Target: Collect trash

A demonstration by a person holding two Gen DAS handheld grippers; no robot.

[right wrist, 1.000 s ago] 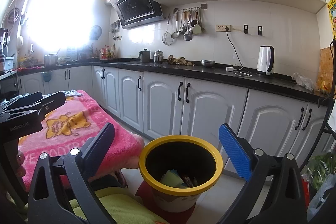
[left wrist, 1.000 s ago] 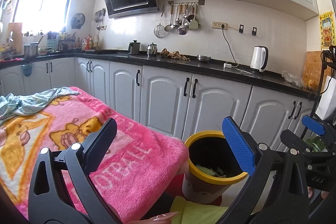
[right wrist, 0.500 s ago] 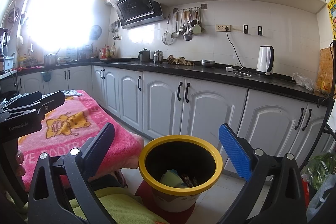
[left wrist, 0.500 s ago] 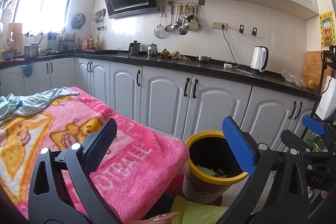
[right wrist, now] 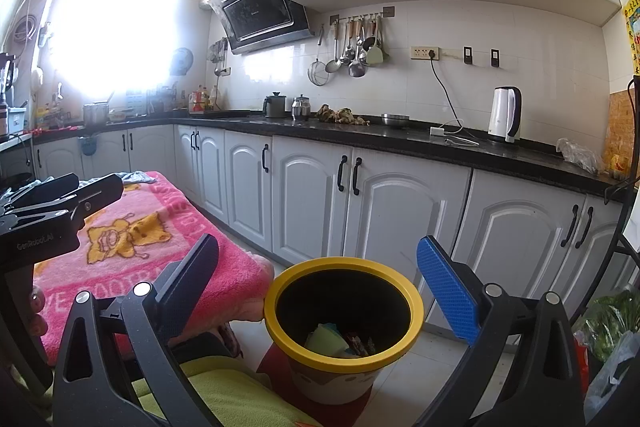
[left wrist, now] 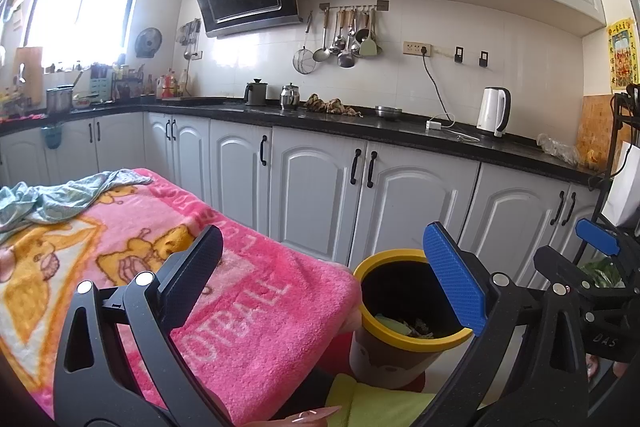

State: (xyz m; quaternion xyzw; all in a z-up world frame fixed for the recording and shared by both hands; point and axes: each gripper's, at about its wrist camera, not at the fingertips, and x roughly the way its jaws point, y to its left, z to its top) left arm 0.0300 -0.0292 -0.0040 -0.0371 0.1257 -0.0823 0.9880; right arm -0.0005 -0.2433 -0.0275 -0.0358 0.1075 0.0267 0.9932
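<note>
Right wrist view is showing the trash bin (right wrist: 343,331), a yellow-rimmed bucket with a dark inside, standing on the tiled floor just beside the corner of a table draped in a pink blanket (right wrist: 152,251). Scraps of trash (right wrist: 334,341) are lying at the bottom of the bin: a pale green piece, a bit of blue, and some darker wrappers. The right gripper (right wrist: 318,285) is hanging above the bin with its jaws spread wide and nothing between them; one finger is black, the other is carrying a blue pad. A red mat (right wrist: 280,371) is peeking out from under the bin, and a yellow-green cloth (right wrist: 236,399) is lying at the bottom of the view.

From the left wrist view, the bin (left wrist: 404,323) is sitting low and right of the blanket's edge (left wrist: 248,307). The left gripper (left wrist: 324,279) is likewise spread open and carrying nothing, hovering over the blanket corner and the bin. A pale blue-green garment (left wrist: 52,199) is lying crumpled at the far end of the blanket.

Beyond, white cabinets (right wrist: 392,211) are running under a black counter (right wrist: 400,141), where a white kettle (right wrist: 505,114) is standing well apart from the bin. Ladles and a strainer (right wrist: 352,47) are hanging on the tiled wall.
</note>
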